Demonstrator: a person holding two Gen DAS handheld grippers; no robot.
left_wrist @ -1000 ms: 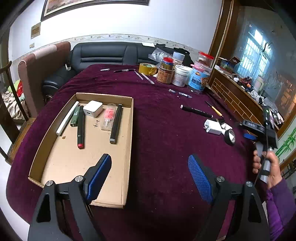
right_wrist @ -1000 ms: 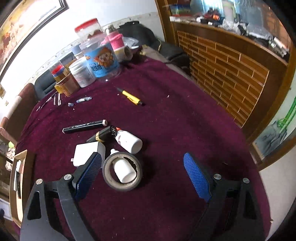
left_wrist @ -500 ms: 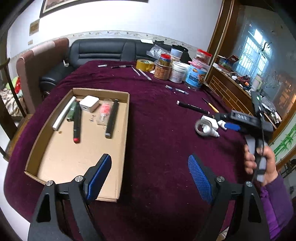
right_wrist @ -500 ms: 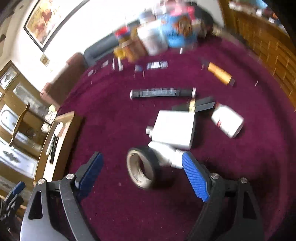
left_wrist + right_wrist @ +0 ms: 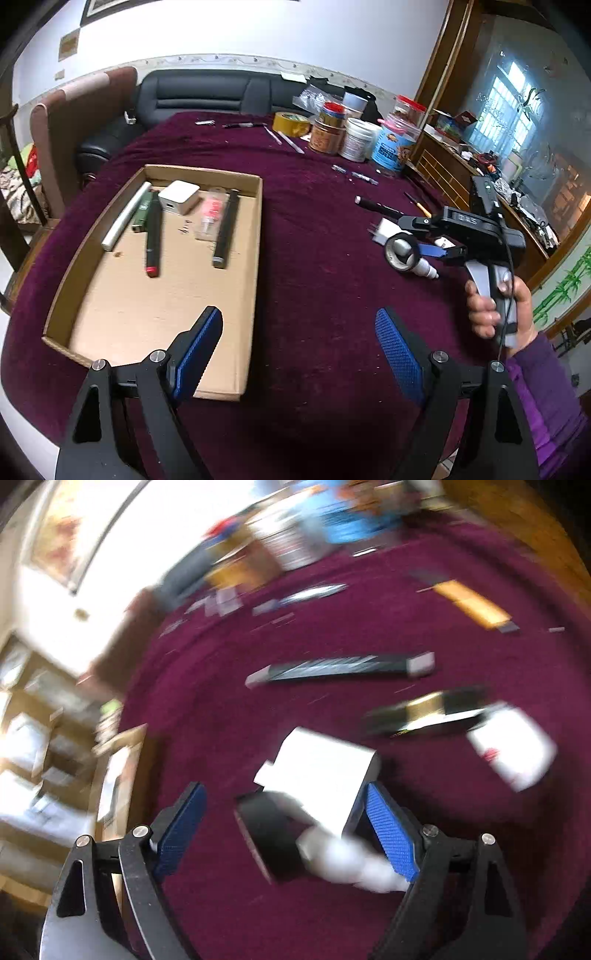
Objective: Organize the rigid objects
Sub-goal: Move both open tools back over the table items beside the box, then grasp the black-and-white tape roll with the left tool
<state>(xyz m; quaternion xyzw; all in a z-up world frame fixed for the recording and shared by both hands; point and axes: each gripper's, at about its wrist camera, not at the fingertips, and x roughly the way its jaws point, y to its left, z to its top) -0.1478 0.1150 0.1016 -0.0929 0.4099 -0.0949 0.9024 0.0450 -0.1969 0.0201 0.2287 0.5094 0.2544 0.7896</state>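
Note:
My left gripper (image 5: 299, 354) hovers open and empty over the near edge of the purple cloth, beside the cardboard tray (image 5: 140, 317). The tray holds a white stick (image 5: 125, 216), a red-tipped marker (image 5: 152, 236), a white charger (image 5: 179, 196), a clear packet (image 5: 211, 218) and a black marker (image 5: 225, 229). My right gripper (image 5: 286, 830), also seen from the left wrist (image 5: 408, 236), is open around a black tape roll (image 5: 266, 830) with a small white bottle (image 5: 343, 856) poking through it. A white plug adapter (image 5: 321, 775) lies just beyond, close to the right pad.
Past the adapter lie a black marker (image 5: 340, 666), a black-and-gold stick (image 5: 424, 709), a white bottle (image 5: 513, 746) and a yellow pen (image 5: 469, 603). Jars and tubs (image 5: 360, 138) and yellow tape (image 5: 291, 123) crowd the far edge. A hand (image 5: 495, 302) holds the right gripper.
My right gripper swung left and dropped over the tape roll, which now sits between its fingers, tipped up on its edge. The left gripper stayed almost still.

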